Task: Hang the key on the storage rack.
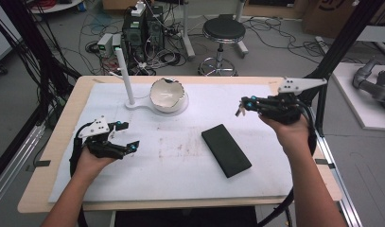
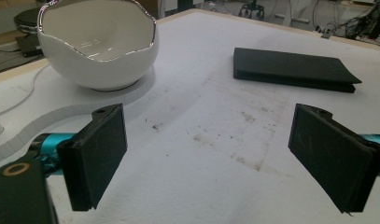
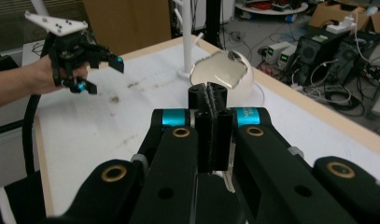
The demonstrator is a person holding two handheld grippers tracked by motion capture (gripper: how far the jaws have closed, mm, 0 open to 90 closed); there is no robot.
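Note:
A white bowl [image 1: 167, 95] with a jagged, silver-edged rim sits on a round white base at the back of the table. A flat black case [image 1: 225, 150] lies at an angle right of the middle. My left gripper [image 1: 129, 135] hovers low over the mat at the left, open, with nothing between its pads [image 2: 96, 158]. In its view the bowl [image 2: 99, 51] is ahead on the left and the case [image 2: 292, 70] ahead on the right. My right gripper [image 1: 240, 109] is held up at the right, shut on nothing, pointing toward the bowl [image 3: 220, 72].
A white mat [image 1: 180, 165] covers the wooden table. A thin white post [image 1: 125, 75] stands on the base just left of the bowl. Beyond the table are a black stool [image 1: 223, 30], computer boxes and cables on the floor. A black frame post rises at the right.

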